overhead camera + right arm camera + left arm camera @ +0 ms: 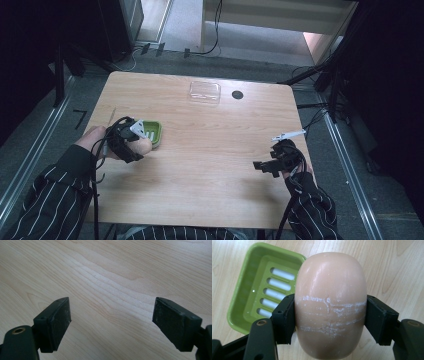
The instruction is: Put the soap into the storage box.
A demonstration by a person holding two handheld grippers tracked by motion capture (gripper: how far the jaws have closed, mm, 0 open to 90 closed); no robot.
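A peach-coloured soap bar (330, 305) is clamped between the two black jaws of my left gripper (329, 317), which is shut on it and holds it just above the wood. Behind and to the left of the bar lies a green slotted soap dish (249, 297). From above, the left gripper (141, 144) with the soap bar (145, 146) hovers at the near edge of the dish (154, 134), at the table's left. My right gripper (258, 165) stays low over bare wood at the right, its jaws (111, 320) apart with nothing between them.
A clear plastic box (204, 92) sits at the far middle of the wooden table (210, 150), with a black round cable hole (237, 94) beside it. Dark stands and cables ring the table on the floor.
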